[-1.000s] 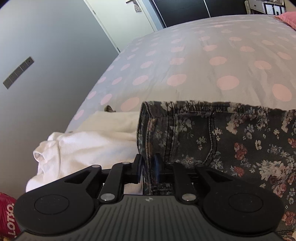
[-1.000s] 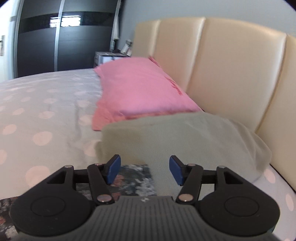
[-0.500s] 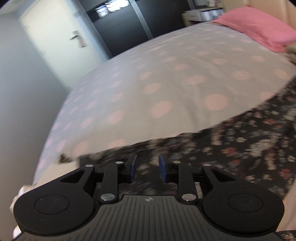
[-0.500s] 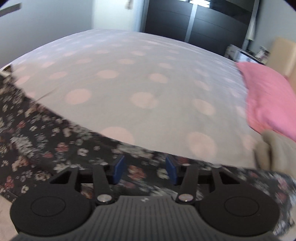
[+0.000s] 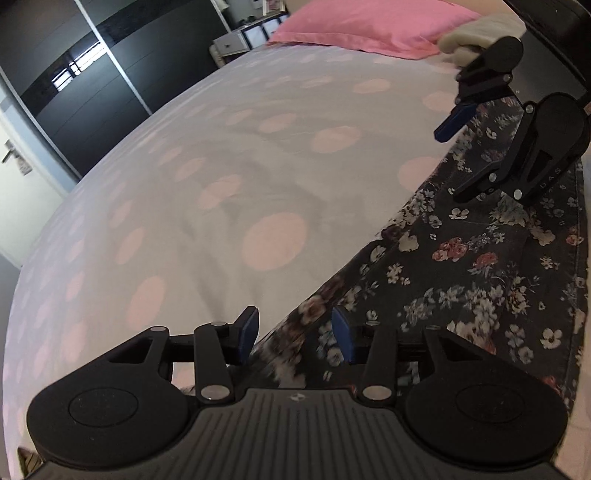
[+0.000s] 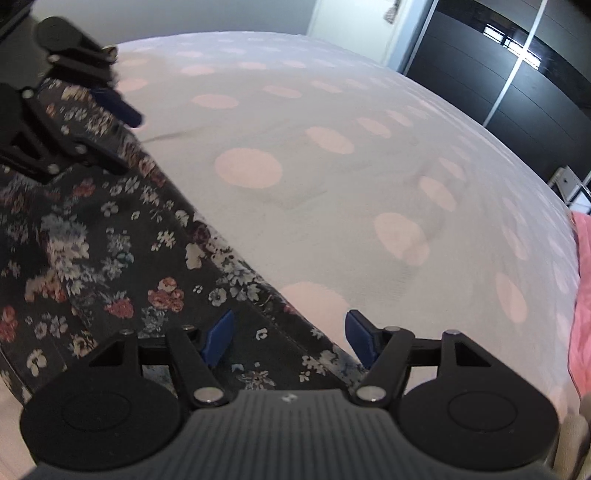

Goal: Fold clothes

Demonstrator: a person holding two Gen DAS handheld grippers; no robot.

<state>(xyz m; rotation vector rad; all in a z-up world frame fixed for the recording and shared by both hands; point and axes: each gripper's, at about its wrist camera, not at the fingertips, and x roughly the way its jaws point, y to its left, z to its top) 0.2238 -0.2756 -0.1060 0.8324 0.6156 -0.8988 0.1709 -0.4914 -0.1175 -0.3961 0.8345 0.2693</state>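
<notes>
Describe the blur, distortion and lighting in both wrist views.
Left wrist view: fisheye bends the polka-dot bedspread into a dome; the floral garment smears with motion blur near the left gripper; dark corners. Right wrist view: same bulging, soft blur over the spots, the left gripper streaked at upper left; daylight reflects off the dark wardrobe.

- A home bedroom, plainly: a wide bed (image 5: 229,155) fills both views, covered in a pale sheet with pink polka dots.
- A pink pillow (image 5: 369,26) lies at the head end.
- Dark sliding wardrobe doors (image 6: 517,62) run along the far wall.
- A white door (image 5: 14,147) with a lever handle stands beside them.
- A small white drawer unit (image 5: 243,37) stands by the pillow.
</notes>
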